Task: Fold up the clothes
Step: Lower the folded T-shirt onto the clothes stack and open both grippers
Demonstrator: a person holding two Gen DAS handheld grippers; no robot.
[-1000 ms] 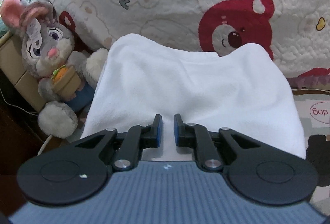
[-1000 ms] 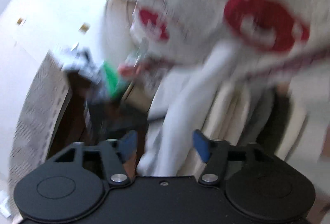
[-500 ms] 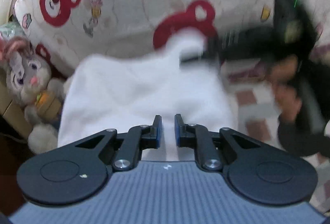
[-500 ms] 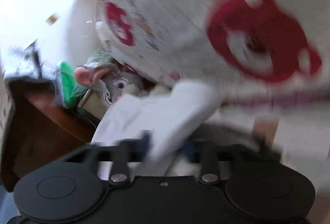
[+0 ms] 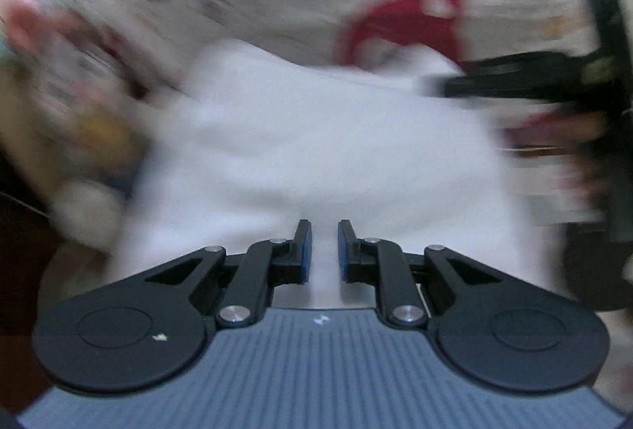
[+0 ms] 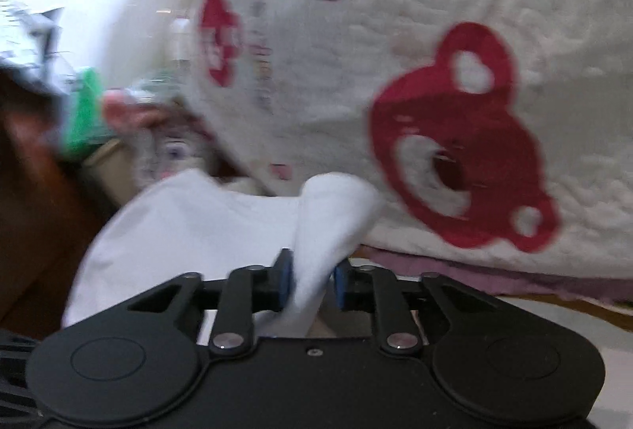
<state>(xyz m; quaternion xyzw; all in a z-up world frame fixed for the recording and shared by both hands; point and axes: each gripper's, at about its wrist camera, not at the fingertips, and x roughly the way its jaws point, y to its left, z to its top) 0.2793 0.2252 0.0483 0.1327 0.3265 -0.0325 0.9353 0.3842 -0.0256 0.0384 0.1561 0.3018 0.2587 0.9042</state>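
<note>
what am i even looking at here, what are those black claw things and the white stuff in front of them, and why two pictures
These are two hand-held grabbing tools, each with two fingers and a wide-angle camera looking forward along them. A person holds one in each hand to fold clothes; there is no robot arm.

The left wrist view shows the left gripper with its blue-padded fingers close together. The soft white cloth garment lies in and behind the narrow gap; its jaws are opening slightly, and the blur hides whether the pads press on it. The black shape at the right edge is the other tool.

The right wrist view shows the right gripper. A bunched corner of the same garment rises between its fingers, and its jaws are opening.

Behind lies a cream quilted blanket with red bear faces. A grey plush rabbit toy, blurred, sits at the left.
</note>
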